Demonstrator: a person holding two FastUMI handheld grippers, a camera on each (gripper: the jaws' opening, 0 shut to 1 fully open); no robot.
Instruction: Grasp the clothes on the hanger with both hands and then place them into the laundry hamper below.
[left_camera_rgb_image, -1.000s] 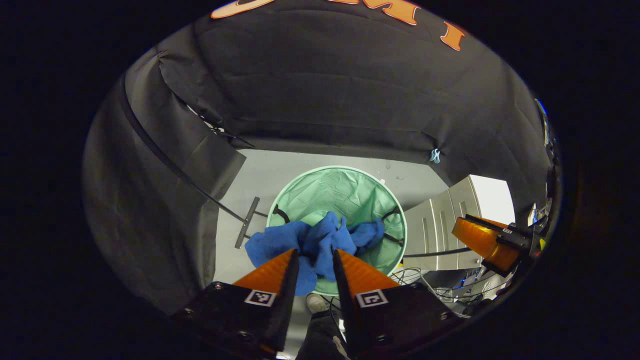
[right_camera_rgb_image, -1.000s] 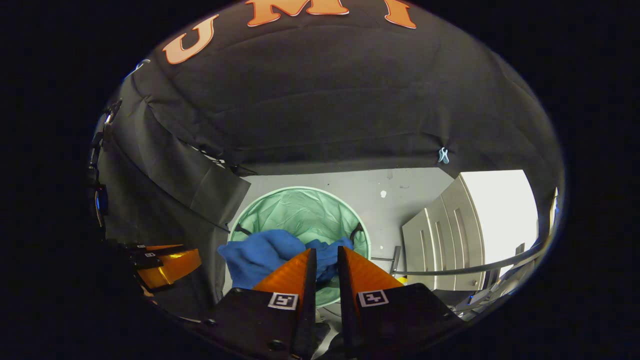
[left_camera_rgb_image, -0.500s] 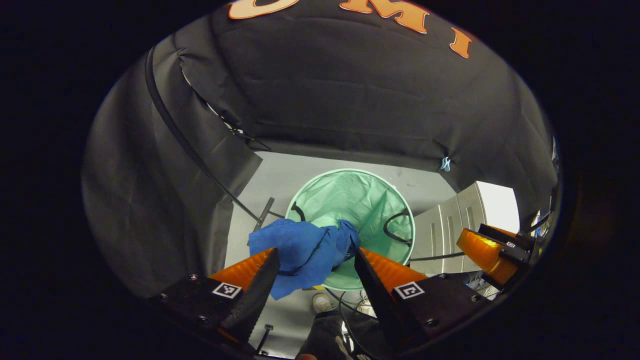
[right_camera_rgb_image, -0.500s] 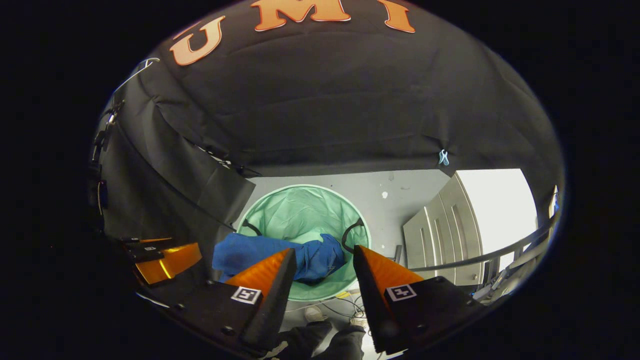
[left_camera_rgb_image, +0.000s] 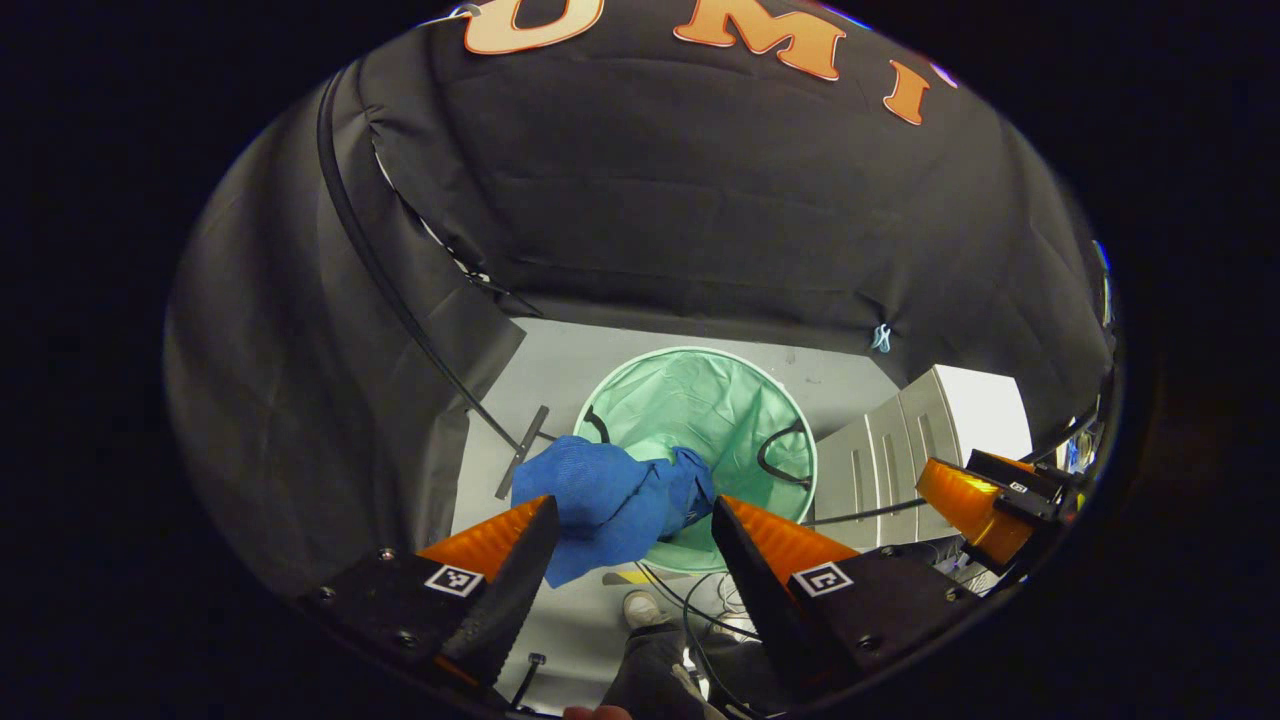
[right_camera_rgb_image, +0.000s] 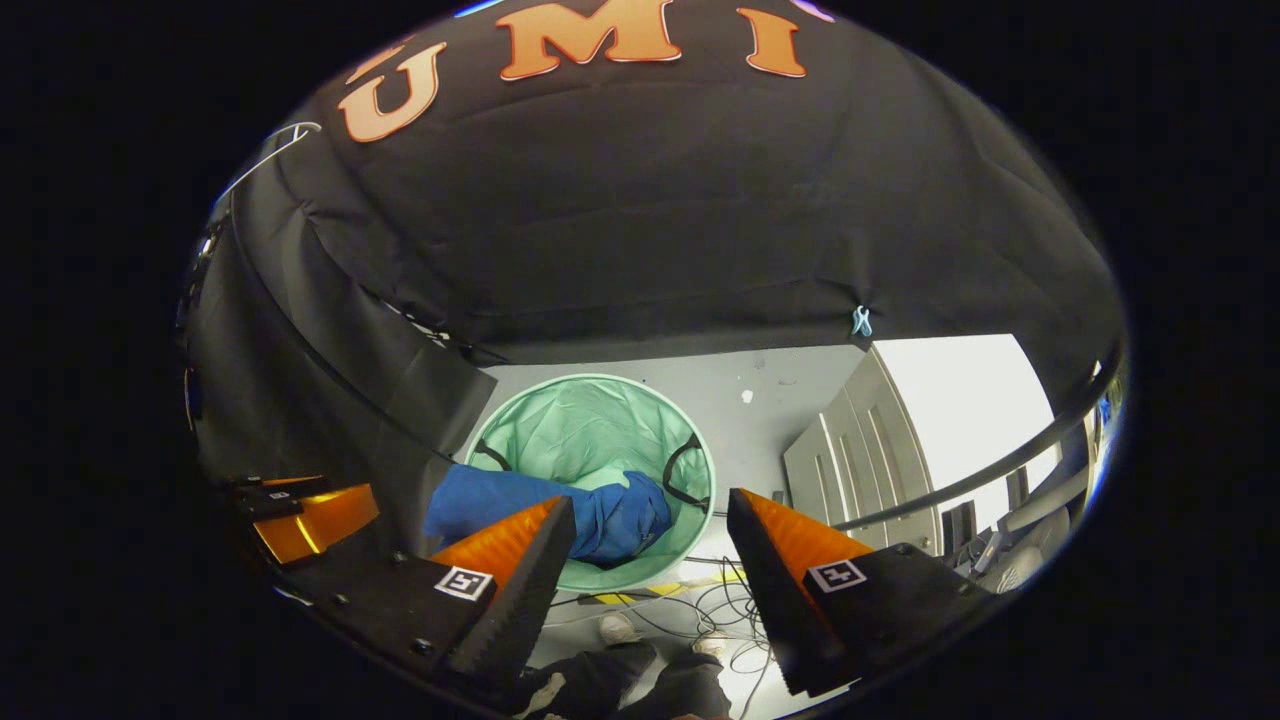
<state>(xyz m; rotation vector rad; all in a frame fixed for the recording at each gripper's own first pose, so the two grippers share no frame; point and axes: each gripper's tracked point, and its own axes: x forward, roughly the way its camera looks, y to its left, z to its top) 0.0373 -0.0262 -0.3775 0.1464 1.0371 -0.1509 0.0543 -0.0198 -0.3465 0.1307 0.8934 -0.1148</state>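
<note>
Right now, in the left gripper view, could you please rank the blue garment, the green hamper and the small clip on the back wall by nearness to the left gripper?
1. Blue garment, draped over the hamper's near rim, just beyond the left gripper.
2. Green hamper, on the floor below.
3. Clip, upper right on the wall.

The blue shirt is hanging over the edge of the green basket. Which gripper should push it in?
Left, probably: the blue shirt droops over the hamper rim between the left gripper fingers.

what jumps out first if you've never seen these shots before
A bright blue garment draped over the near rim of a round mint-green hamper on the grey floor. Nearer the camera, the left tool and the right tool both stand open above it.
</note>
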